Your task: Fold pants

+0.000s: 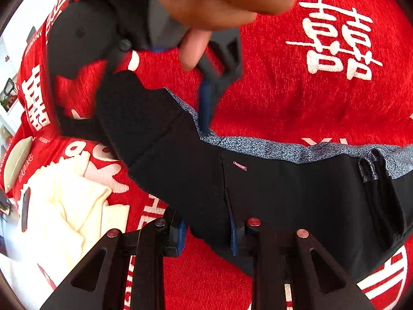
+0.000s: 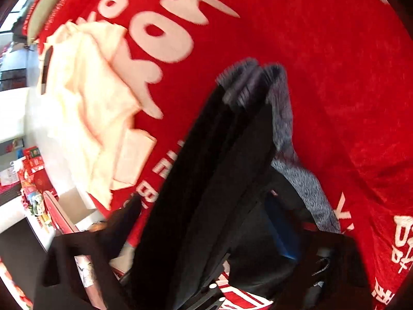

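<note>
Black pants with a grey speckled lining at the waistband lie across a red blanket. My left gripper is open, with the near edge of the pants lying between its blue-padded fingers. My right gripper shows in the left wrist view at the far edge of the pants; I cannot tell whether it holds them. In the right wrist view the black pants hang folded in front of the lens, cuffs pointing away, hiding the right gripper's fingers.
A cream garment lies crumpled on the blanket at the left, also in the right wrist view. The red blanket bears large white characters. A grey-green plate sits near the left edge. Cluttered shelves lie beyond the bed.
</note>
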